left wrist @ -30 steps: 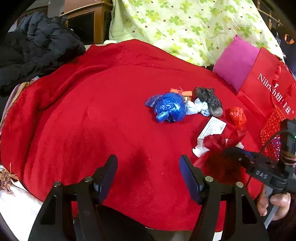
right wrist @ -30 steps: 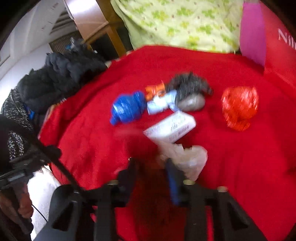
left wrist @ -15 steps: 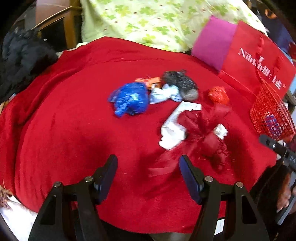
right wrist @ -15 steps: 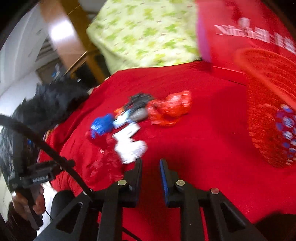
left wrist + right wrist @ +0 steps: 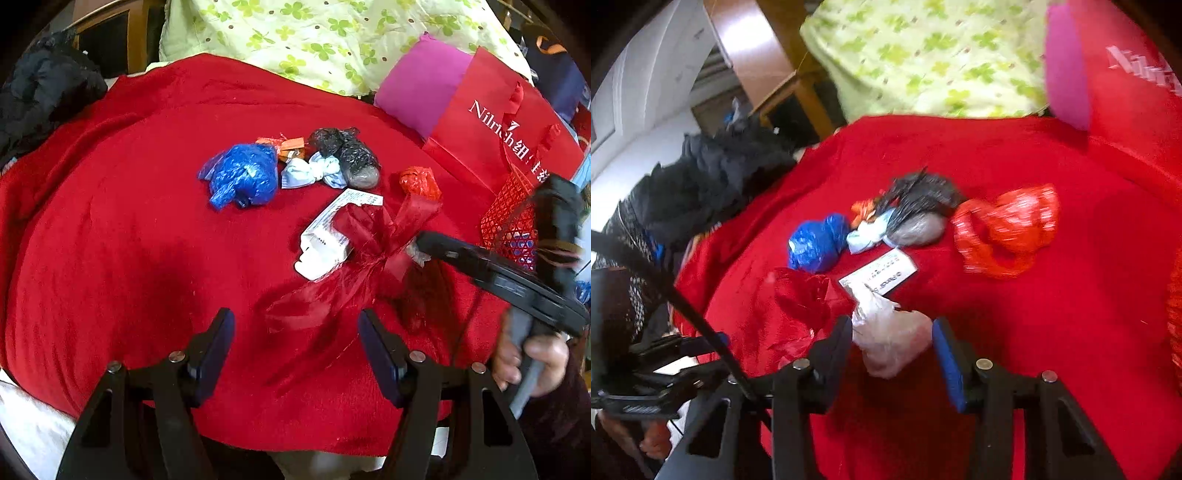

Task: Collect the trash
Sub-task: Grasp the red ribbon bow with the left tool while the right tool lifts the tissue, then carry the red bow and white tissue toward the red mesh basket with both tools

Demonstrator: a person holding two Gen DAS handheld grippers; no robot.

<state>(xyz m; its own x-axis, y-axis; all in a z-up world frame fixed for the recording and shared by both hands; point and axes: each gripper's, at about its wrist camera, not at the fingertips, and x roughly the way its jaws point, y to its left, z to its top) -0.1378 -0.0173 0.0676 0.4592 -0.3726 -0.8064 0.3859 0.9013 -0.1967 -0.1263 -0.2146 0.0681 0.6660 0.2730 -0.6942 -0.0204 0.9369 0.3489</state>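
Trash lies on a red blanket (image 5: 122, 229): a blue bag (image 5: 240, 177), a black bag (image 5: 347, 155), a pale tissue wad (image 5: 314, 173), an orange wrapper (image 5: 288, 146), a red-orange bag (image 5: 419, 181), a white paper slip (image 5: 325, 240) and a sheer red ribbon (image 5: 369, 251). My left gripper (image 5: 299, 350) stands open over the blanket, just short of the ribbon's tail. The jaws of my right gripper (image 5: 890, 347) are opening, with a crumpled whitish plastic wad (image 5: 890, 339) lying between them. The paper slip (image 5: 882, 273) and ribbon (image 5: 801, 295) lie just beyond.
A red mesh basket (image 5: 513, 221) stands at the blanket's right edge, beside a red gift bag (image 5: 498, 136) and a pink cushion (image 5: 417, 85). A dark jacket (image 5: 44, 92) is piled at the far left. A green-patterned quilt (image 5: 314, 37) lies behind.
My right gripper swung away from the red basket and back to the trash, and its shut jaws have parted around the whitish wad. The left gripper's view shifted right earlier, then held.
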